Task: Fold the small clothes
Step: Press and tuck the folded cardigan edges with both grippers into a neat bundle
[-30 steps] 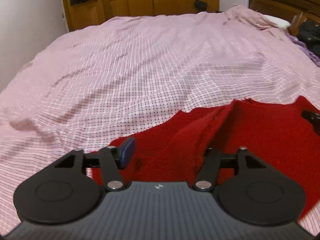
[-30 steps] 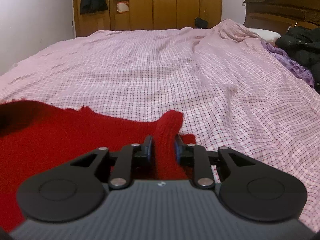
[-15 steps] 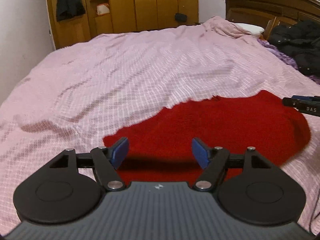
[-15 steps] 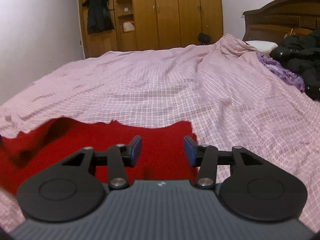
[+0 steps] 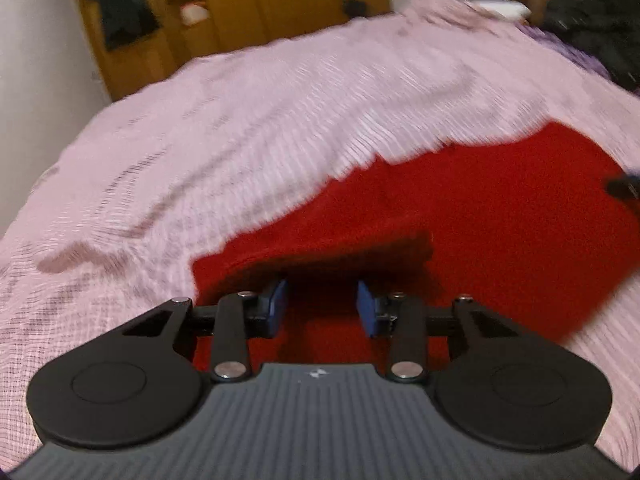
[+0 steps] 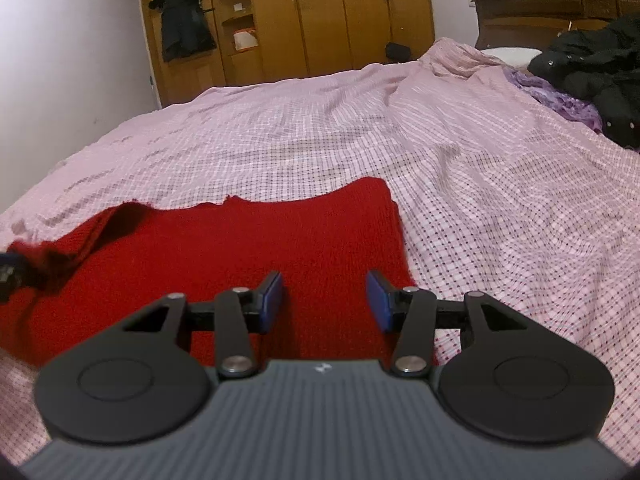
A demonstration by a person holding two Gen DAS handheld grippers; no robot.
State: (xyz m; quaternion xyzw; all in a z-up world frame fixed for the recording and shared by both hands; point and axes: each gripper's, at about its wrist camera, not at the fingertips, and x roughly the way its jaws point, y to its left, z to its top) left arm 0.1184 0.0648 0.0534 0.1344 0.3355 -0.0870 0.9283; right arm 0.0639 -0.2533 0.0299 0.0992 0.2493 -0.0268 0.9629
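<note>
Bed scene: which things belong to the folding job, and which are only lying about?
For the job:
red knitted garment
left gripper
right gripper

Only lying about:
black padded jacket
purple crumpled cloth
pink checked bedsheet
brown wooden wardrobe

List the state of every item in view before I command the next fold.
Left gripper: open, holding nothing.
Right gripper: open, holding nothing.
Red garment: lying on the bed, left edge raised and rumpled.
Checked bedsheet: spread out, wrinkled.
Wardrobe doors: closed.

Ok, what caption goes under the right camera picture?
Open right gripper above red knitted garment on pink checked bedspread.
</note>
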